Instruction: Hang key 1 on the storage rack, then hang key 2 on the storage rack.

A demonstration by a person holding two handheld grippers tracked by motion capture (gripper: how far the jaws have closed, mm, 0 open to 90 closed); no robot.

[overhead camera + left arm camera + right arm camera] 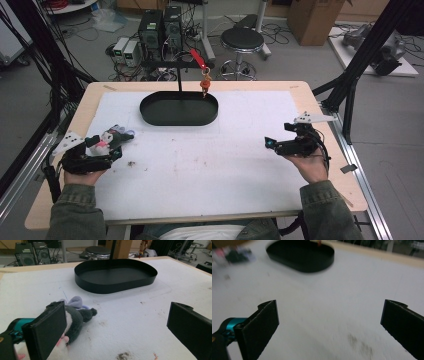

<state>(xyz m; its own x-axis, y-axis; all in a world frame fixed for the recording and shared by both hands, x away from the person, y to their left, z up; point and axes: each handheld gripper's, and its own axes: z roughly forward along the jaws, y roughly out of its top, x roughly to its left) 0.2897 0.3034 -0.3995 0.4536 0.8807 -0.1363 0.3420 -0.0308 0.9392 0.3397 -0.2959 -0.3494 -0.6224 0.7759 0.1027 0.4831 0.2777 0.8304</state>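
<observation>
Nearest, at seven o'clock on the white mat (pixel 210 165), the left gripper (pixel 115 325) has its jaws spread wide; its own view shows a grey-and-white plush toy (pixel 75 317) touching the outside of one jaw, not between them. At four o'clock the right gripper (pixel 329 322) gapes wide over bare mat. Farther, at twelve, sits the black oval tray (pixel 179 116); the high view adds a red key tag (pixel 202 70) hanging above it.

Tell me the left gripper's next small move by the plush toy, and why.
Probably shift the left gripper sideways toward the plush toy to centre it, then close. The jaws stand wide open, and the toy lies on the white mat against one jaw rather than between both.
</observation>
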